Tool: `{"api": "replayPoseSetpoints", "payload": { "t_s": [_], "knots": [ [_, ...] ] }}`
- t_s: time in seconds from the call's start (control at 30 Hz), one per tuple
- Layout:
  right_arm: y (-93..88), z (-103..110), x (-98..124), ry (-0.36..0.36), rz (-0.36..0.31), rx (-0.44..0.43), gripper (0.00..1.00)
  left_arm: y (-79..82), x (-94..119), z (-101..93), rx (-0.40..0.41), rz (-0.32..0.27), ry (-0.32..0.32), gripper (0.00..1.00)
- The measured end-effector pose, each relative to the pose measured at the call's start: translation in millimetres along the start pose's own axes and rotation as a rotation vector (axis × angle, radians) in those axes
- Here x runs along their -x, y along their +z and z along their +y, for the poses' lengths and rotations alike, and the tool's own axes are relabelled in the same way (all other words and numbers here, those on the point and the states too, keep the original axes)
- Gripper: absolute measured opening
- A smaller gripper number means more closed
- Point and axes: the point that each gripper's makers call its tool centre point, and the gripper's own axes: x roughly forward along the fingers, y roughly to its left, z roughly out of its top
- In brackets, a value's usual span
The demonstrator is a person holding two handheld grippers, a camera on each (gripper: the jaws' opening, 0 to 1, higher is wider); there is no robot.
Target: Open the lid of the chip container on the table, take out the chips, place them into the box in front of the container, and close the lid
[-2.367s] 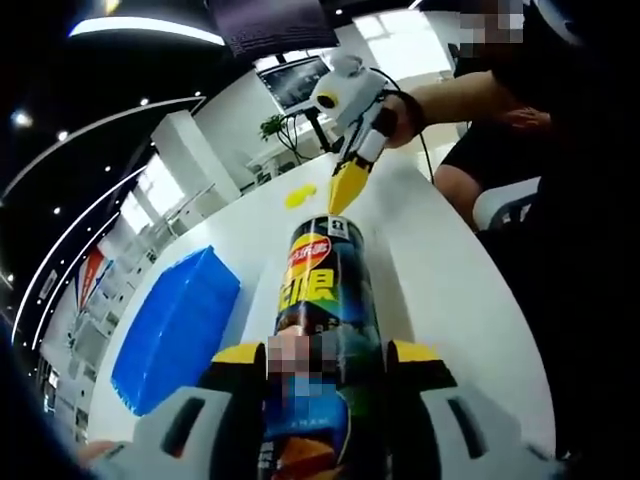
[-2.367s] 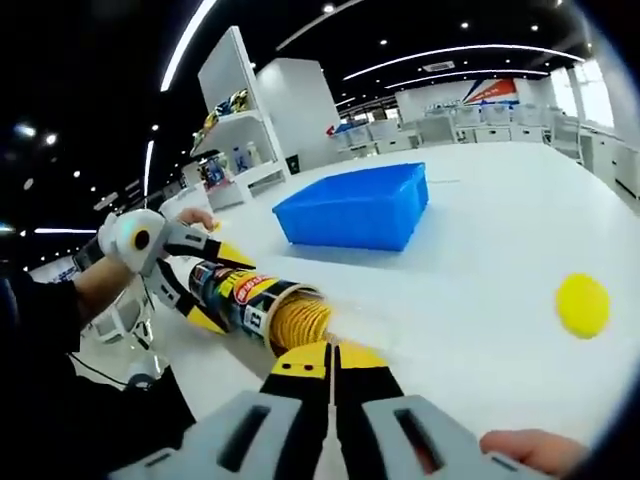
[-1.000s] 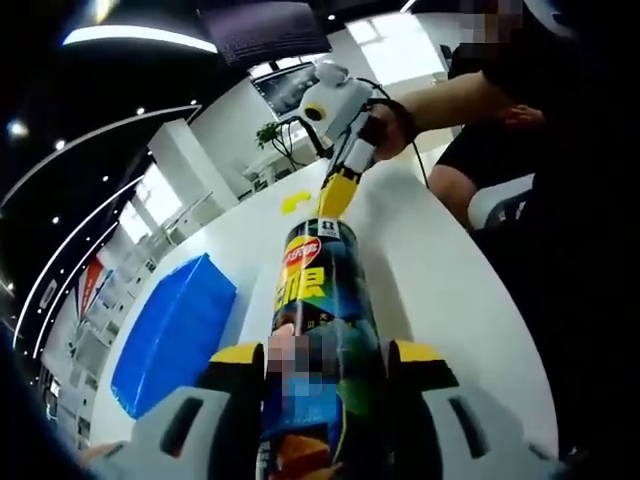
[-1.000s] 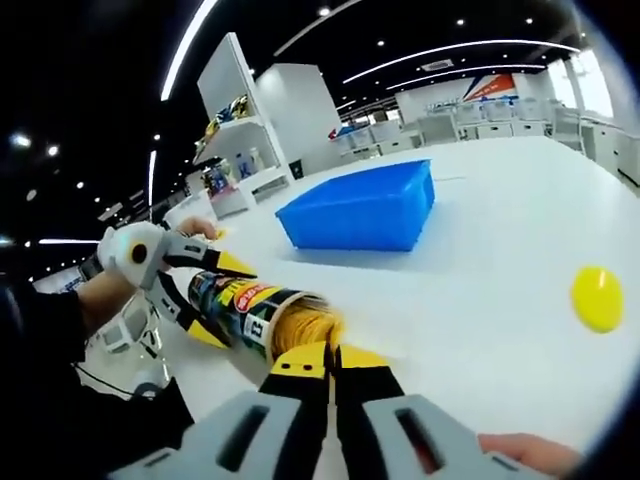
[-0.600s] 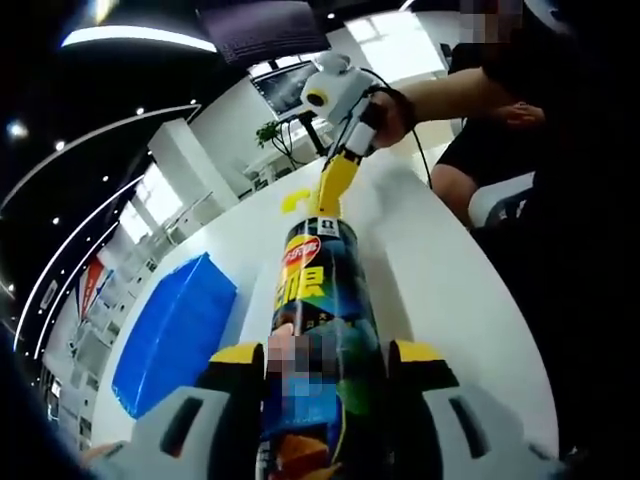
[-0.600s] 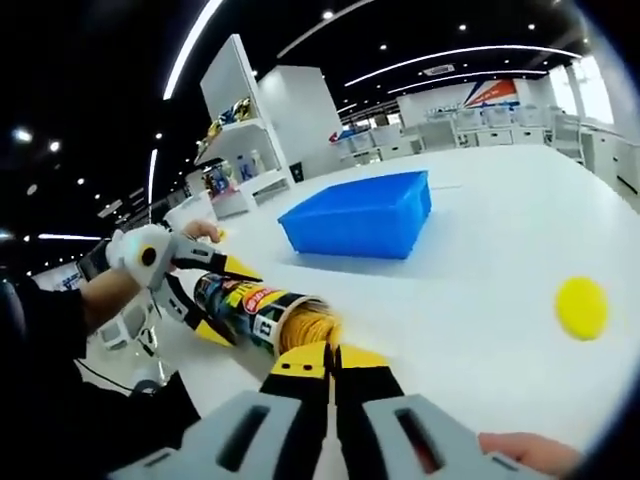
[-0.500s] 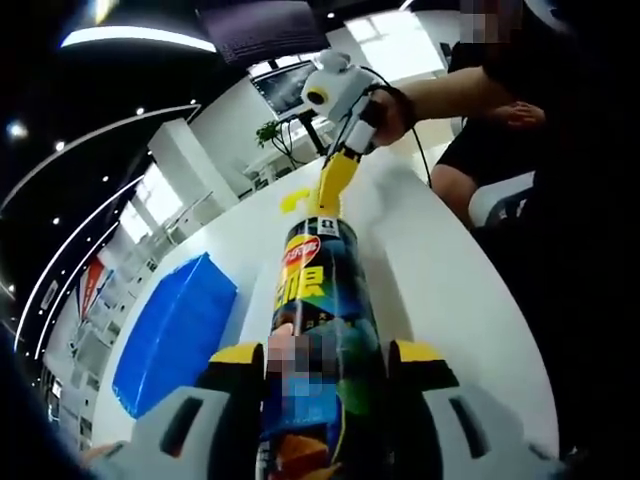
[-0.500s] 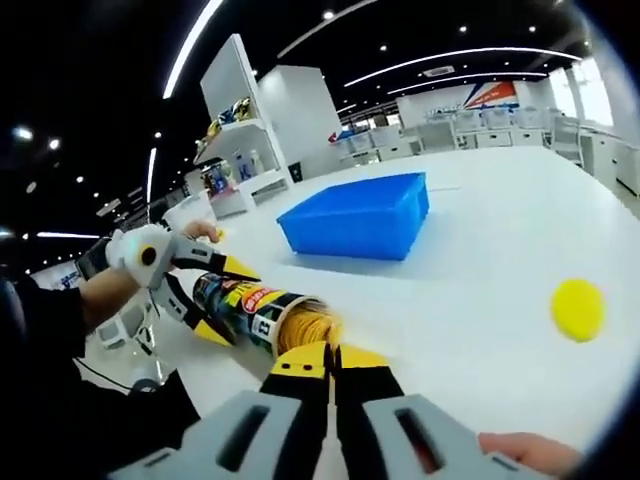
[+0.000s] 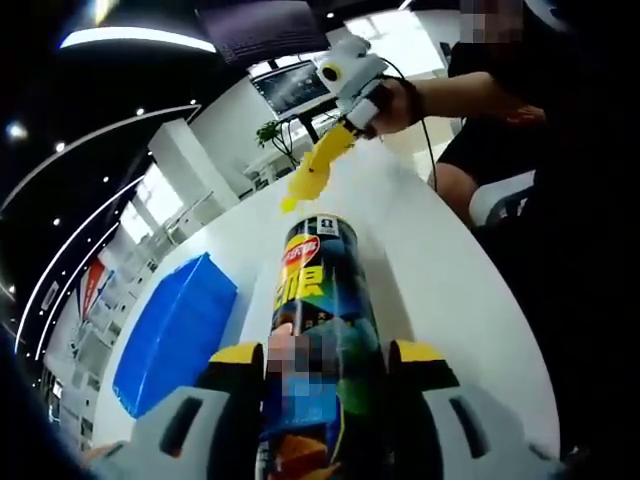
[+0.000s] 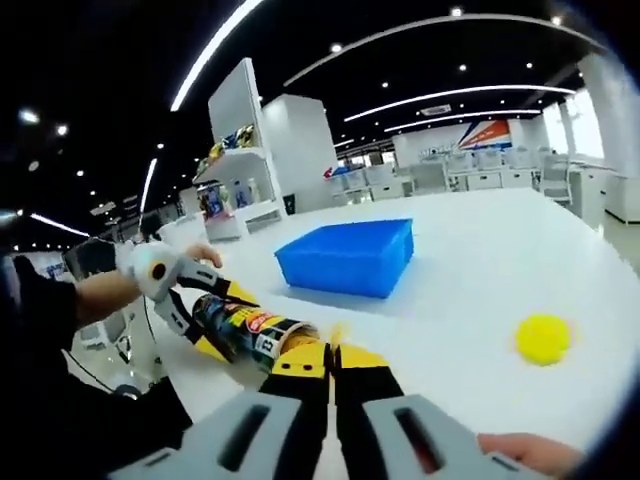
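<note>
Now, compared with half a second earlier, the right gripper (image 9: pixel 318 168) stands lifted clear of the mouth of the chip container (image 9: pixel 322 330) in the left gripper view, where before its yellow jaws reached down to the rim. A pale yellow stack of chips (image 9: pixel 306 182) sits pinched between those jaws, held above and to the left of the can's open top. In the right gripper view the jaws of the right gripper (image 10: pixel 331 362) appear pressed together, and the can's mouth, earlier showing yellow chips just ahead of the tips, now lies lower and partly behind them.

The chip container (image 10: pixel 248 331) is a dark tube with a red-and-yellow logo and printed panels — lidless, lying tilted on the white table (image 10: pixel 470 290). The left gripper (image 9: pixel 322 365) clamps it, one yellow-and-black jaw on each side of the tube near its base; in the right gripper view the left gripper (image 10: pixel 200 312) is seen gripping the far end of the can, a hand behind it.

The round yellow lid (image 10: pixel 543 337) rests flat on the table, well apart from the can. The blue box (image 10: pixel 347 257) stands beyond the can's mouth; in the left gripper view the blue box (image 9: pixel 172 335) lies to the left of the tube.
</note>
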Motion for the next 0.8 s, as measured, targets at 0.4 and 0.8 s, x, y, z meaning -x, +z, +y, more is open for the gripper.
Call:
{"api": "replayPoseSetpoints", "payload": {
  "t_s": [0.4, 0.8],
  "knots": [
    [56.2, -6.4, 24.9, -0.374, -0.204, 0.743, 0.01, -0.1, -0.4, -0.4, -0.007, 0.009, 0.003, 0.5],
    [117.2, 17.7, -10.8, -0.335, -0.267, 0.927, 0.01, -0.7, -1.7, -1.7, -0.028, 0.04, 0.01, 0.51]
  ]
}}
